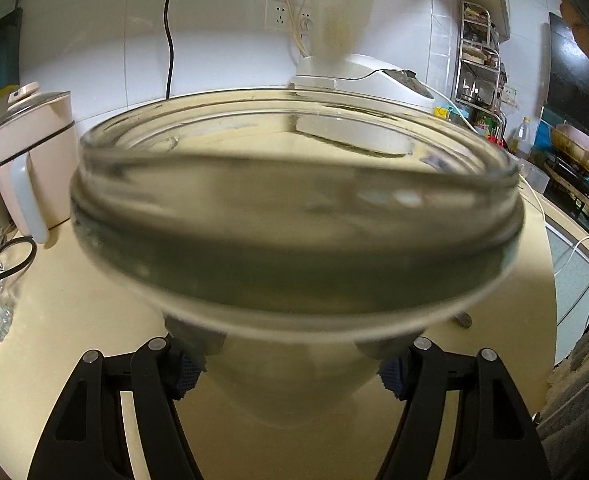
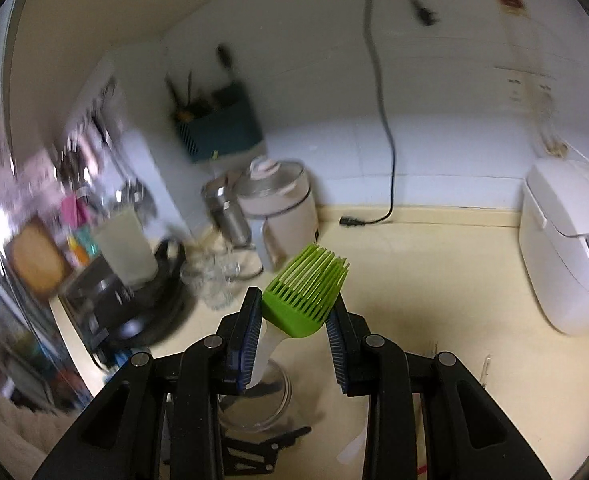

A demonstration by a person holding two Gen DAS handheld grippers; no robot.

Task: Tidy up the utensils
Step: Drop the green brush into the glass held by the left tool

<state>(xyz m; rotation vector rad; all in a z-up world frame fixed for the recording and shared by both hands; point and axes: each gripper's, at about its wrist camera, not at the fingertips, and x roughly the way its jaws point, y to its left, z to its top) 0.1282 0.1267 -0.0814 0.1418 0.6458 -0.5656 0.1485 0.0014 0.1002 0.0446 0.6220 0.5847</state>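
Left wrist view. Our left gripper (image 1: pixel 290 364) clamped a clear wide-mouthed glass jar (image 1: pixel 294 216) between its two blue-padded fingers (image 1: pixel 186 372), the pads pressing the jar's narrower body below the threaded neck. The open mouth rose just beyond the fingertips and filled most of the view over the cream countertop (image 1: pixel 74 320). A blurred pale shape hung above the far rim; we could not identify it.

Right wrist view. Our right gripper (image 2: pixel 296 340) stood with its fingers apart around a silicone basting brush with a green bristle head and white handle (image 2: pixel 306 300). The left pad touched the handle; the right pad lay just beside the head, and we could not tell whether it made contact. The handle ran down from between the fingers toward the glass jar (image 2: pixel 262 408) below them.

We judged the brush to be going into the jar. To do this well, we would hold the jar upright and still, and withdraw the right fingers straight up without dragging the head.
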